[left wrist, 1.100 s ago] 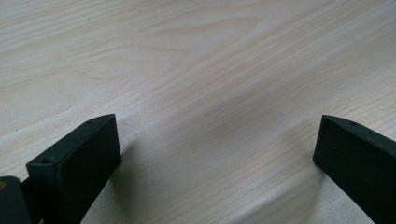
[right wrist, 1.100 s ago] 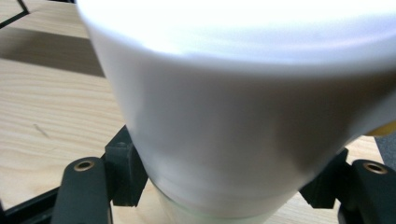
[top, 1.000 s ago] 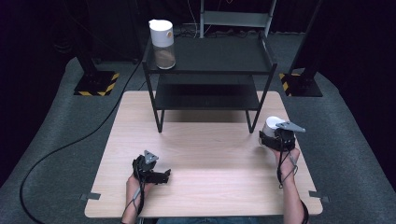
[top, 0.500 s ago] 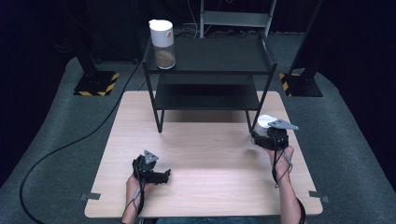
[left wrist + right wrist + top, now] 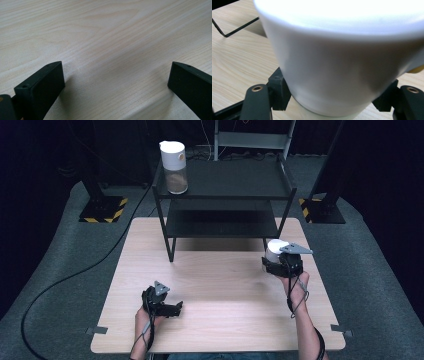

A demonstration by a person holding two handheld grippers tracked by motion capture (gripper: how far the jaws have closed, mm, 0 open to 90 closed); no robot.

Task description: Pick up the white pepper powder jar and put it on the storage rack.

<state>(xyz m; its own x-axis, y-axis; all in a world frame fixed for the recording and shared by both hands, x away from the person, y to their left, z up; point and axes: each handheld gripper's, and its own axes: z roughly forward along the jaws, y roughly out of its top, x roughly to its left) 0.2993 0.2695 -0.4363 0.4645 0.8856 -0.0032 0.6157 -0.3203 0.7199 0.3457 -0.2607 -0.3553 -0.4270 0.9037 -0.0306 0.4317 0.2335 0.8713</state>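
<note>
A white cup (image 5: 274, 249) is held off the wooden table (image 5: 220, 285) near the right front leg of the black shelf rack (image 5: 225, 195). My right gripper (image 5: 272, 262) is shut on the cup (image 5: 337, 62), its black jaws pressing both sides near the base. At the front left of the table my left gripper (image 5: 172, 308) rests low, jaws open. Between those fingers (image 5: 45, 85) lies bare wood grain (image 5: 112, 62). A clear jar with a white lid (image 5: 174, 161) and brown contents stands on the rack's top shelf at the left.
The rack has a lower shelf (image 5: 220, 222) over the table's far edge. Grey carpet (image 5: 60, 260) surrounds the table, with a black cable (image 5: 75, 270) trailing at the left. Stand bases with yellow-black tape (image 5: 102, 212) sit at either side of the rack.
My right gripper has carried the white cup up and to the left, closer to the rack's right front leg. The left gripper has stayed where it was.
</note>
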